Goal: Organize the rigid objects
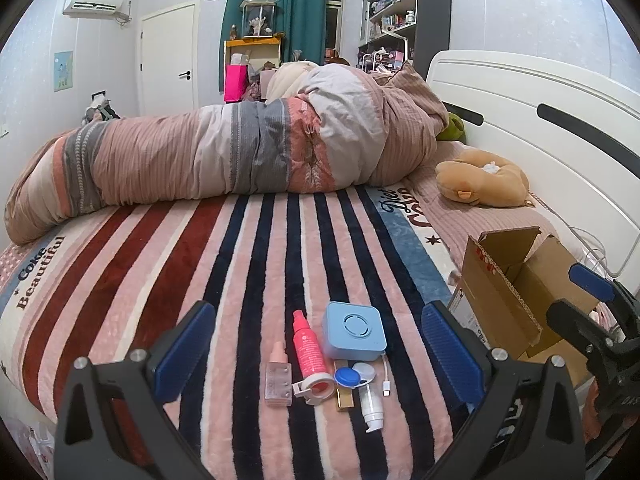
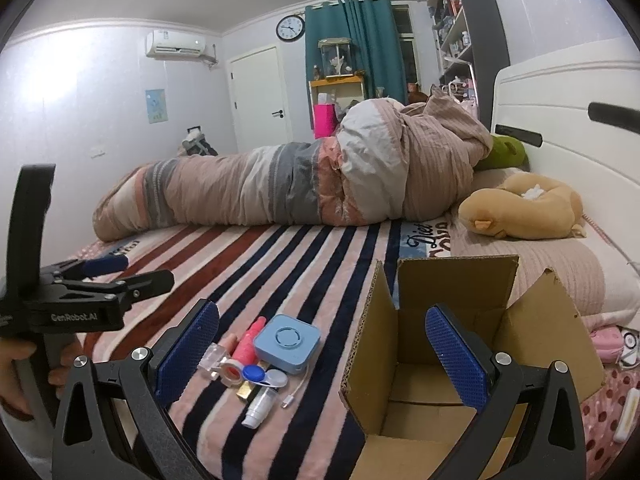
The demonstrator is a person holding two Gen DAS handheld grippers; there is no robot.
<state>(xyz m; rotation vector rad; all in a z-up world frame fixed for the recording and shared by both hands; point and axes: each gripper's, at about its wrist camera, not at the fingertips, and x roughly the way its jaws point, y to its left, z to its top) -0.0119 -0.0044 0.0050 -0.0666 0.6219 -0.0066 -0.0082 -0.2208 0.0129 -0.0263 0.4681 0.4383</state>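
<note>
No item had yet been moved, as far as the views showed. The box (image 2: 440, 364) stood open on the bed (image 1: 120, 280), flaps up, and its visible interior held nothing. All the small items lay in one cluster on the striped blanket, just to the left of the box.

Cluster contents:
- Blue case (image 1: 354, 330), square and flat, lying at the far side of the group; no clear long axis.
- Red bottle (image 1: 309, 350), lying down, long axis running away from the left camera, narrow end far, open cap end near.
- Pink bottle (image 1: 278, 378), just left of the red bottle, long axis parallel to it, cap end far.
- Lens case (image 1: 354, 374), blue and white caps side by side, touching the near edge of the blue case.
- White bottle (image 1: 371, 406), lying down, pump end towards the left camera.
- Cable (image 1: 387, 380), beside the white bottle, plug end near.
- A gold object (image 1: 345, 398) lay partly under the lens case; its kind could not be told.

The left tool (image 1: 316, 354) hung above the cluster, jaws spread wide and holding nothing. The right tool (image 2: 322, 354) hung between cluster and box, jaws likewise spread and unloaded, its right finger over the box opening.

Remaining work, as judged: every item was to be picked and placed in the box
</note>
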